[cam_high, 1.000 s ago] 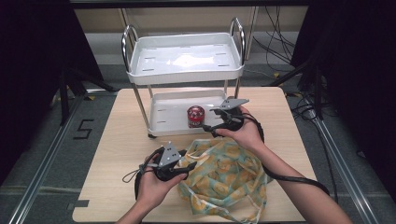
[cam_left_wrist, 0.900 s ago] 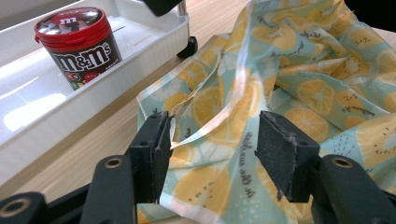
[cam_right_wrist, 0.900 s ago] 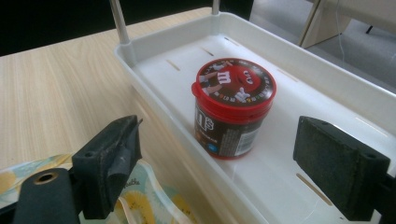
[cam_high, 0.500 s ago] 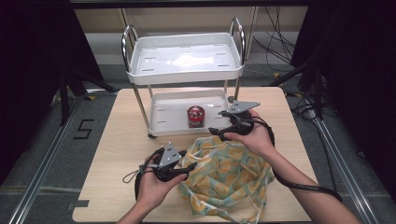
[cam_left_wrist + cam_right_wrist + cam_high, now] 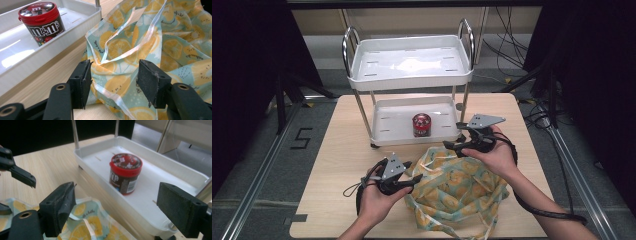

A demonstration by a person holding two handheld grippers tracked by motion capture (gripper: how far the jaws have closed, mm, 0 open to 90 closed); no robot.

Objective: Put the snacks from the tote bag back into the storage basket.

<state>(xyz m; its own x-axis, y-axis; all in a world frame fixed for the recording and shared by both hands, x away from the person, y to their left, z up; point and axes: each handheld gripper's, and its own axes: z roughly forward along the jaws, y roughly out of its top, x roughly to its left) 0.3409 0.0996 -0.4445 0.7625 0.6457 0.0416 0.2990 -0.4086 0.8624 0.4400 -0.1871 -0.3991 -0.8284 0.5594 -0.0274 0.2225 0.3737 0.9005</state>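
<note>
A red-lidded M&M's can (image 5: 421, 125) (image 5: 42, 22) (image 5: 125, 173) stands upright on the white lower tray (image 5: 390, 131) of a small cart. In front of the cart, a lemon-print cloth bag (image 5: 458, 189) (image 5: 150, 37) lies crumpled on the wooden table. My left gripper (image 5: 413, 176) (image 5: 113, 70) rests at the bag's left edge. Its jaws are open, with a fold of fabric and a white strap between them. My right gripper (image 5: 452, 146) (image 5: 117, 195) hovers open over the bag's far edge, just right of the can and pointing at it.
The cart's upper tray (image 5: 362, 75) holds nothing, and its chrome posts (image 5: 463, 102) rise beside my right gripper. The other gripper's jaw tips (image 5: 18, 174) show at the left of the right gripper view. Bare wood (image 5: 337, 145) lies left of the bag.
My right gripper has drawn back from the can, moving right and toward the table's near side. The left gripper and the bag have stayed put.
</note>
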